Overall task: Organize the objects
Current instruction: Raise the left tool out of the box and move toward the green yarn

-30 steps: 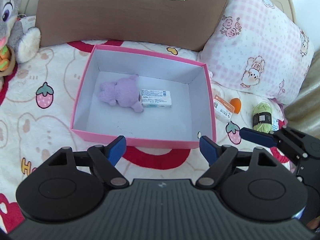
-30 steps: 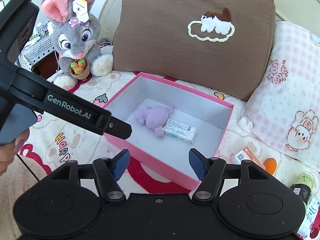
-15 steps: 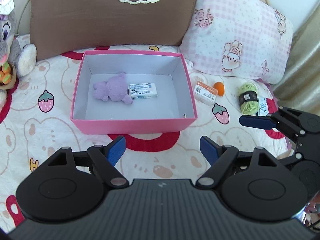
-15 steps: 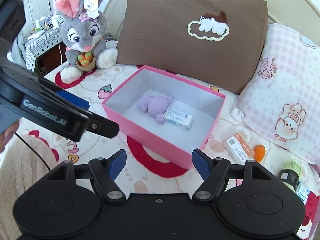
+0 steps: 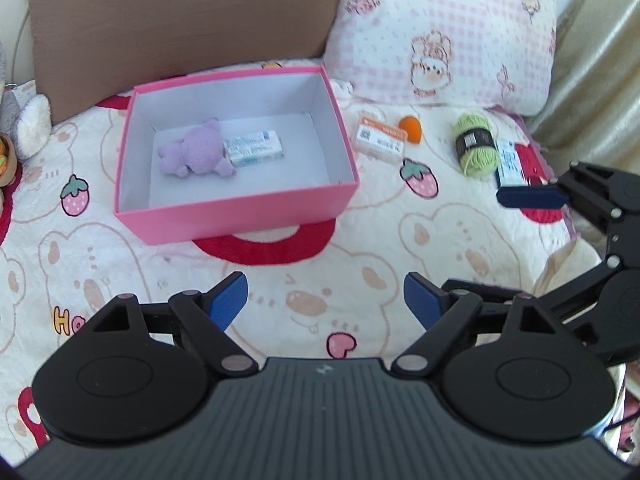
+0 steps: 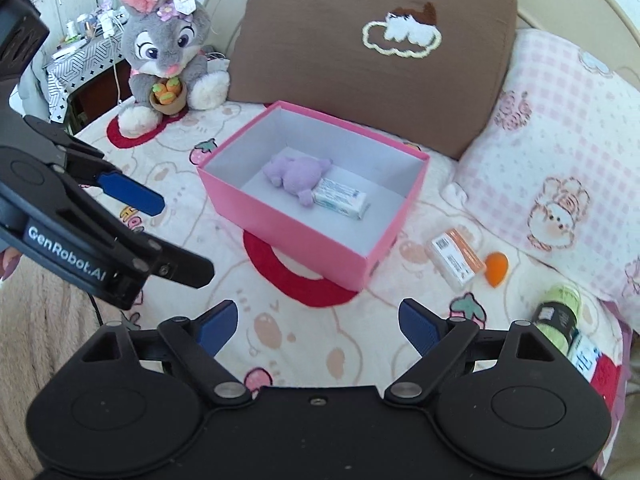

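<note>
An open pink box (image 5: 248,210) (image 6: 280,224) sits on the bed and holds a purple plush (image 5: 196,150) (image 6: 296,172) and a white packet (image 5: 254,148) (image 6: 340,198). To its right lie an orange-white carton (image 5: 380,138) (image 6: 454,258), an orange sponge (image 5: 412,128) (image 6: 496,268), green yarn (image 5: 476,144) (image 6: 558,314) and a blue-white packet (image 5: 510,160) (image 6: 584,360). My left gripper (image 5: 324,304) is open and empty, in front of the box. My right gripper (image 6: 318,320) is open and empty, near the box's front right corner.
A brown pillow (image 6: 372,52) and a pink checked pillow (image 5: 440,36) lean behind the box. A grey rabbit plush (image 6: 168,52) sits at the back left. A beige curtain (image 5: 596,76) marks the bed's right side. The bedspread (image 5: 304,280) lies between grippers and box.
Both grippers have drawn back from the box and the left view has swung right, bringing the loose items at the right into view. Both grippers stay open and empty.
</note>
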A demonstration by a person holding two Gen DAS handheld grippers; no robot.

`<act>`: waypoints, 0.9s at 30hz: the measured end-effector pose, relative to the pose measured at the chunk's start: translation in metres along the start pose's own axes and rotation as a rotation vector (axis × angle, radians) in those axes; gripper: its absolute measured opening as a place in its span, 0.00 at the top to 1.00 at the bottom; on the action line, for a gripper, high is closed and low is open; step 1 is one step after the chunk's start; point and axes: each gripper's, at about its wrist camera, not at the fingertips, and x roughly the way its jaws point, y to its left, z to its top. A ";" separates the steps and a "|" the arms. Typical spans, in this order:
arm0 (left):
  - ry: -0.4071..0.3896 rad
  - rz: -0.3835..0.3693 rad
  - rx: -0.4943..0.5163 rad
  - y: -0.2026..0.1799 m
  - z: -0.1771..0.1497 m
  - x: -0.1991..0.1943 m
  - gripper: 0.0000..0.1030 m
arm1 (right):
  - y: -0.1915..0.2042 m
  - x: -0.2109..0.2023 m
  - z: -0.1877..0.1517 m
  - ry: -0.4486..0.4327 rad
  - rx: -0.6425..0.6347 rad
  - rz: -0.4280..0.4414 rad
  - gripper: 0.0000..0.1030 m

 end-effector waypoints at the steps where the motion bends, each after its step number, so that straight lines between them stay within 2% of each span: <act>1: 0.009 0.001 0.004 -0.003 -0.002 0.002 0.15 | -0.002 -0.001 -0.003 0.004 0.001 -0.003 0.12; 10: 0.051 -0.014 0.028 -0.024 -0.009 0.022 0.04 | -0.017 -0.009 -0.025 0.023 0.019 -0.017 0.12; 18: 0.075 -0.067 0.014 -0.044 -0.008 0.038 0.03 | -0.041 -0.014 -0.045 0.020 0.064 -0.054 0.12; 27: 0.087 -0.066 0.103 -0.085 -0.003 0.057 0.03 | -0.080 -0.027 -0.083 -0.022 0.155 -0.087 0.12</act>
